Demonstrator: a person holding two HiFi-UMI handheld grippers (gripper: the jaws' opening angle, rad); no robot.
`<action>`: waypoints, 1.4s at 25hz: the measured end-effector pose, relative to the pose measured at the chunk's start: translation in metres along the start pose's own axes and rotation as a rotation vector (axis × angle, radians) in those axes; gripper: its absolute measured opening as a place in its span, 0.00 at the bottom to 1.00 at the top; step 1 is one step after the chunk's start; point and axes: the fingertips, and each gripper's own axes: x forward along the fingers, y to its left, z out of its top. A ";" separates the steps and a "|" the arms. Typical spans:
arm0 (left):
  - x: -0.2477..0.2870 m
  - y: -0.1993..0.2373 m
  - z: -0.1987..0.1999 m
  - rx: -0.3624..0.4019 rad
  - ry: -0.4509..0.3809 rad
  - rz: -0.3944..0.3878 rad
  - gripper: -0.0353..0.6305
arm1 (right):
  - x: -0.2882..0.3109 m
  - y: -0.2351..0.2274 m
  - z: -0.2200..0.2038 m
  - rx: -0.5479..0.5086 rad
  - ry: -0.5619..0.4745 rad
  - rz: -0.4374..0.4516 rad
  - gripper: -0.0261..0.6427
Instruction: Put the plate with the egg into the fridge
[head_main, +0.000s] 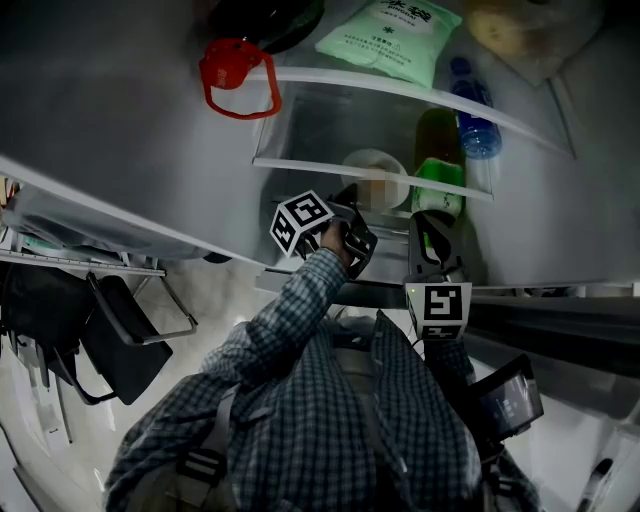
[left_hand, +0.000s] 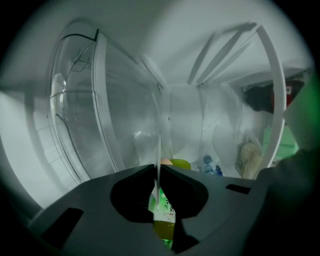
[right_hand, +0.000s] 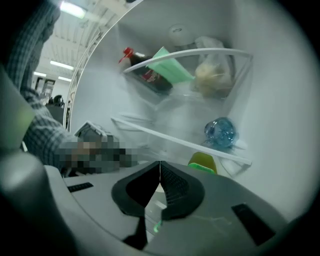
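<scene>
A pale plate (head_main: 372, 163) with the egg (head_main: 377, 190) on it sits low inside the open fridge, over a glass shelf. My left gripper (head_main: 350, 200) is shut on the plate's near rim. In the left gripper view the plate (left_hand: 158, 192) is a thin white edge pinched between the shut jaws of the left gripper (left_hand: 157, 167), and the egg (left_hand: 166, 161) peeks just over them. My right gripper (head_main: 428, 222) hangs to the right of the plate beside a green bottle (head_main: 438, 172). In its own view the right gripper (right_hand: 160, 169) is shut and holds nothing.
Glass shelves (head_main: 400, 92) carry a blue water bottle (head_main: 472, 112), a green packet (head_main: 392, 35), a bagged food item (head_main: 530, 30) and a dark sauce bottle with a red cap (head_main: 238, 72). A clear drawer (left_hand: 75, 105) curves at the left. A black bag (head_main: 120, 335) stands on the floor.
</scene>
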 end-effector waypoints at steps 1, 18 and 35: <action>0.000 0.001 0.000 -0.001 0.001 0.002 0.08 | 0.005 0.004 -0.006 -0.070 0.034 0.003 0.05; 0.001 0.004 -0.001 -0.004 0.027 0.006 0.08 | 0.064 0.056 -0.075 -0.836 0.339 0.143 0.14; -0.001 0.003 -0.003 0.000 0.054 -0.004 0.08 | 0.081 0.052 -0.087 -0.943 0.401 0.082 0.08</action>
